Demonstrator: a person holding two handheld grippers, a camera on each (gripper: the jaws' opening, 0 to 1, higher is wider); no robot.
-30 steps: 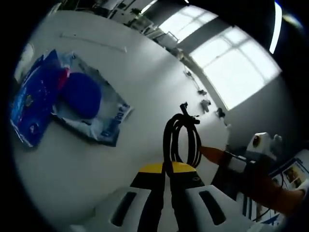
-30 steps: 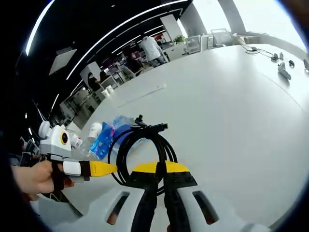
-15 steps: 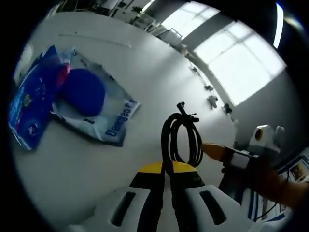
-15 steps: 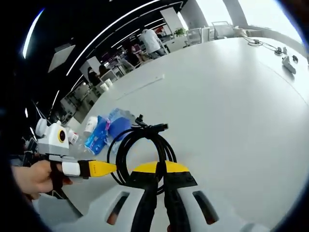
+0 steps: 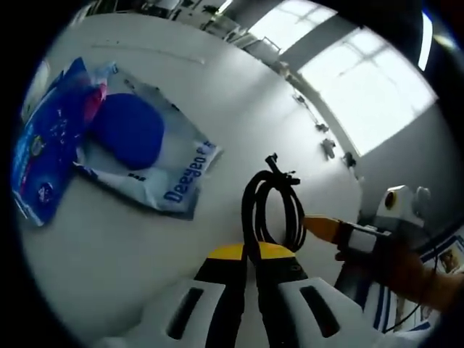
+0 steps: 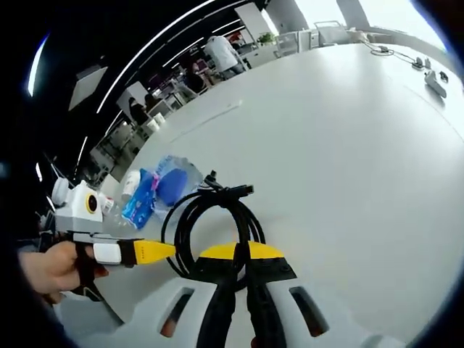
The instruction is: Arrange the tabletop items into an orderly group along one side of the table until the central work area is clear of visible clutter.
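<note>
Cable coil (image 6: 214, 223) hung above the white table (image 6: 348, 145), clamped in both the right gripper (image 6: 241, 262) and left gripper (image 5: 249, 255), likely for carrying toward the blue packets (image 5: 109, 156) at far left.

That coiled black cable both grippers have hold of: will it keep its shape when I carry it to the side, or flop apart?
The coiled black cable looks bundled, its loops lying close together, so it will probably hold as one coil. Both the left gripper and the right gripper pinch it at the bottom and it stands upright, suggesting some stiffness. The loose plug end at the top may swing.
</note>
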